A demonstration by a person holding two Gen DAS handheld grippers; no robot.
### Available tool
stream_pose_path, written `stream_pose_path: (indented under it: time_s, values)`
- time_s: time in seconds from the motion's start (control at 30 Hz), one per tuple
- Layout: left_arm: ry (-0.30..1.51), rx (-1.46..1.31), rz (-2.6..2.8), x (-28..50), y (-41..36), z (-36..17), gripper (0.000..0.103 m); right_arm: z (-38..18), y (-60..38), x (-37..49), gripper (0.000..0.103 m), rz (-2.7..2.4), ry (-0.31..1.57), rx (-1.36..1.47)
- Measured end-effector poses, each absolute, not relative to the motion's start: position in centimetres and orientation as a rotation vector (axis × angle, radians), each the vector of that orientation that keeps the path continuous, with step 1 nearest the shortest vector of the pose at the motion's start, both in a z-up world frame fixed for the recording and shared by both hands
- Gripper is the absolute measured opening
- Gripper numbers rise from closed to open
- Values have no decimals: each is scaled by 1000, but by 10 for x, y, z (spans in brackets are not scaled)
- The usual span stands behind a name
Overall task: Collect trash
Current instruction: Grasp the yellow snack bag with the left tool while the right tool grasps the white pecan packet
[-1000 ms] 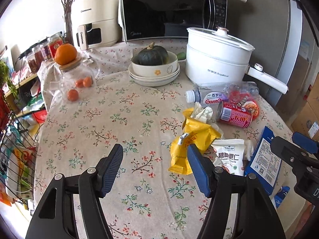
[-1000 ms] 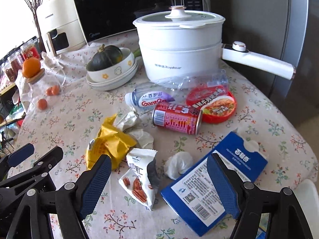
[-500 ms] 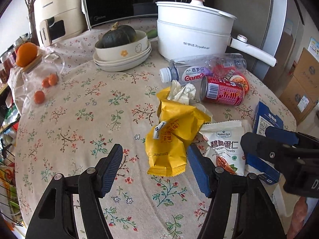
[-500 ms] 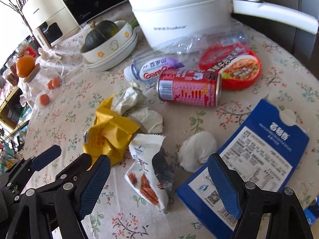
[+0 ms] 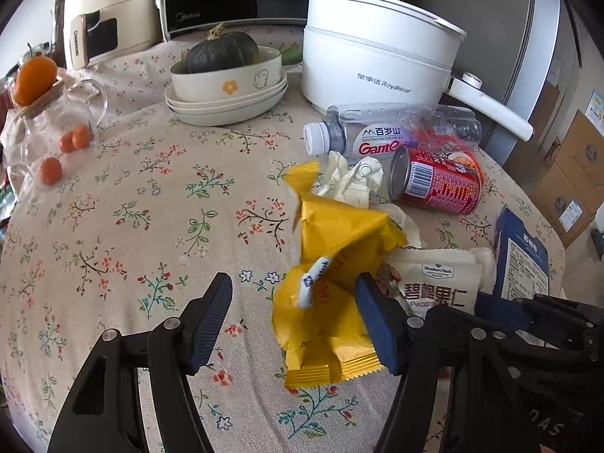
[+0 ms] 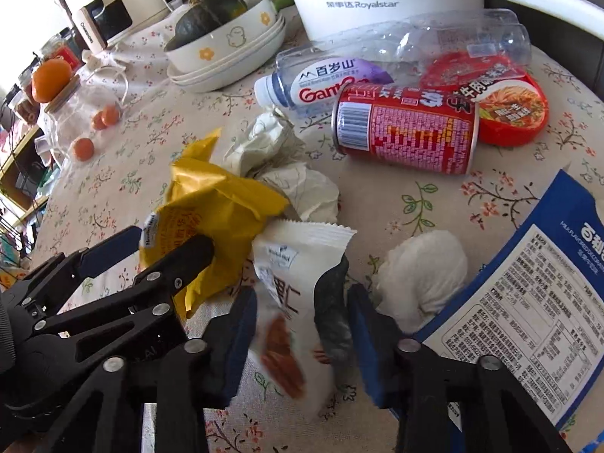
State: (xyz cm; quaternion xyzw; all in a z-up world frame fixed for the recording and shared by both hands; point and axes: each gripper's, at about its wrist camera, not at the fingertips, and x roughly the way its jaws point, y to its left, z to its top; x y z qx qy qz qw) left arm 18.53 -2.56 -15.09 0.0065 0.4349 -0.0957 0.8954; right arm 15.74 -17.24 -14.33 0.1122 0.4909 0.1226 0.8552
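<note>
On the flowered tablecloth (image 5: 158, 196) lies a heap of trash. A crumpled yellow wrapper (image 5: 332, 264) sits between the fingers of my left gripper (image 5: 292, 290), close to the right finger; the jaws stand open and apart from it. A white pecan packet (image 6: 290, 264) is between the jaws of my right gripper (image 6: 302, 302), which are closing, and the pads touch its sides. Beside it lie a white tissue ball (image 6: 422, 275), a blue carton (image 6: 528, 294), a red can (image 6: 407, 128), a clear bottle (image 6: 332, 79) and crumpled paper (image 6: 271, 143).
A white electric pot (image 5: 377, 56), stacked bowls holding a dark squash (image 5: 222, 53), and a red noodle lid (image 6: 513, 109) stand behind the trash. A glass jar with an orange (image 5: 36, 79) is at far left. My left gripper (image 6: 166, 241) crowds the right one.
Both grippers have dropped closer to the table and the trash. The right gripper's jaws have narrowed from wide open onto the white pecan packet. The left jaws kept their width.
</note>
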Motion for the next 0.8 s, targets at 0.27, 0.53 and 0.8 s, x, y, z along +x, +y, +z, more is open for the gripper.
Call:
stream_pose_path:
  time_s: [0.27, 0.53, 0.8]
  values:
    - [884, -13, -269, 185, -32, -150, 9, -131, -174, 151, 12, 263, 981, 206]
    - [803, -96, -337, 168, -31, -126, 1, -114, -194, 135, 11, 241, 908, 261]
    - [726, -126, -406, 136, -45, -95, 1, -81, -214, 99, 11, 199, 820, 251]
